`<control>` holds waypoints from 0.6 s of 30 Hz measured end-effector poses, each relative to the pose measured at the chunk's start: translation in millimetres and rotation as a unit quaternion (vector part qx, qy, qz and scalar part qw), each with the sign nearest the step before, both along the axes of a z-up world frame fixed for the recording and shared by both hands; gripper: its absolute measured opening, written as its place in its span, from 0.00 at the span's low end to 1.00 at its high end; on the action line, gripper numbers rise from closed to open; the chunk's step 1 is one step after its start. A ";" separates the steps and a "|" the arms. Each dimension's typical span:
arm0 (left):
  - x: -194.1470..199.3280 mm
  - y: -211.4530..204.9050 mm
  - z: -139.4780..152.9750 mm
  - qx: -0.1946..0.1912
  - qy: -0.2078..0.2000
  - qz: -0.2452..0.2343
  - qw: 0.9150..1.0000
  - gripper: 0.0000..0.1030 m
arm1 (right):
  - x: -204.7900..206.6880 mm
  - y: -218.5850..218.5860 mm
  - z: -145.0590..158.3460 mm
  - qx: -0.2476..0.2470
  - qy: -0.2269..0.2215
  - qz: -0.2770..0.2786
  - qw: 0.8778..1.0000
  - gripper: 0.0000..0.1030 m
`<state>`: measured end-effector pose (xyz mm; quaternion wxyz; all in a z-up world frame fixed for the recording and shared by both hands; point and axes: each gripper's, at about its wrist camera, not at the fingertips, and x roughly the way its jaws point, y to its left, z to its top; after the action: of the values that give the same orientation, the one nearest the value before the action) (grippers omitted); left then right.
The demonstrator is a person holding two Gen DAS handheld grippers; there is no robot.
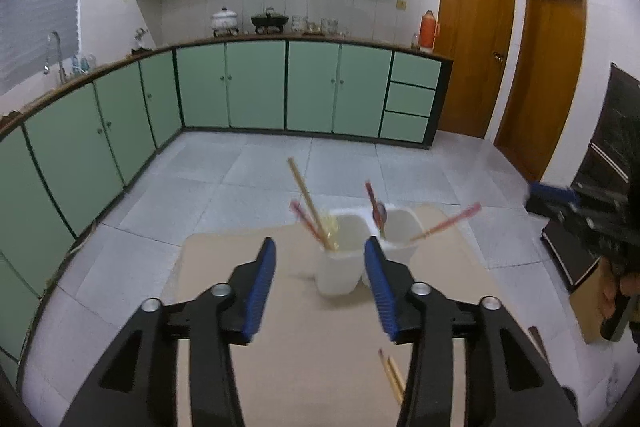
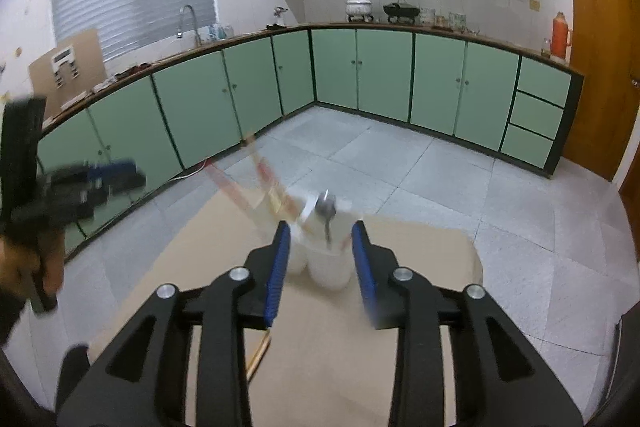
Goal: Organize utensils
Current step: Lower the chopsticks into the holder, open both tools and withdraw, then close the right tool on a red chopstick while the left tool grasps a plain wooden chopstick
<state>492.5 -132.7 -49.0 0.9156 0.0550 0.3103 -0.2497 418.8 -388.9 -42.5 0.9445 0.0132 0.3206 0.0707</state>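
Note:
Two white cups stand side by side on a cardboard-covered table point(image 1: 224, 259). The left cup point(image 1: 340, 267) holds wooden and red chopsticks point(image 1: 308, 207). The right cup point(image 1: 402, 231) holds a spoon point(image 1: 379, 215) and red chopsticks point(image 1: 448, 223). A loose pair of wooden chopsticks point(image 1: 392, 375) lies near the front, partly under my left gripper's right finger. My left gripper point(image 1: 320, 243) is open and empty, just short of the cups. My right gripper point(image 2: 321, 227) is also open and empty, with the blurred cups point(image 2: 328, 267) and spoon point(image 2: 326, 211) beyond its tips.
Each gripper shows blurred at the edge of the other's view, held by a hand point(image 2: 24, 259). Grey tiled floor point(image 1: 280, 163) surrounds the table. Green cabinets point(image 1: 256, 87) line the far walls. A dark shelf unit point(image 1: 592, 219) stands at the right.

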 end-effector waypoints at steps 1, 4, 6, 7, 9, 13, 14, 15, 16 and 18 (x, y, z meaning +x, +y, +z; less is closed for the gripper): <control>-17.6 6.6 -6.5 0.002 -0.007 -0.002 1.000 0.50 | -14.8 3.8 -8.4 -0.001 0.001 0.003 1.000 0.34; -67.9 22.6 -40.2 0.004 -0.006 -0.004 1.000 0.52 | -73.5 22.4 -57.4 -0.005 0.013 0.010 1.000 0.34; -99.7 32.4 -67.4 -0.006 0.002 -0.002 1.000 0.53 | -111.0 37.9 -98.3 0.009 0.036 0.011 0.999 0.34; -113.8 35.2 -79.8 -0.010 0.007 -0.003 1.000 0.54 | -125.7 45.2 -115.2 0.018 0.044 0.012 0.999 0.34; -143.5 37.0 -105.3 -0.006 0.011 -0.002 1.000 0.54 | -156.0 64.0 -153.1 0.022 0.062 0.012 0.998 0.34; -185.5 41.2 -146.2 0.003 0.030 0.003 1.000 0.55 | -184.5 95.7 -197.0 0.033 0.095 0.025 0.995 0.34; -191.1 43.2 -153.1 0.000 0.039 0.006 0.999 0.55 | -189.1 104.7 -202.3 0.038 0.098 0.033 0.994 0.34; -194.9 45.9 -157.7 -0.003 0.046 0.007 0.999 0.55 | -190.8 111.9 -204.3 0.037 0.098 0.038 0.994 0.34; -198.6 47.1 -163.3 -0.002 0.051 0.007 0.999 0.55 | -191.4 118.1 -205.6 0.033 0.096 0.042 0.994 0.34; -205.5 45.0 -170.4 0.004 0.049 0.007 0.999 0.56 | -188.2 124.4 -210.1 0.030 0.098 0.041 0.994 0.34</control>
<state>287.0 -87.7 -219.4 0.9008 0.0436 0.3565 -0.2441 230.7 -264.5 -252.6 0.9041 0.0352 0.4093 0.1171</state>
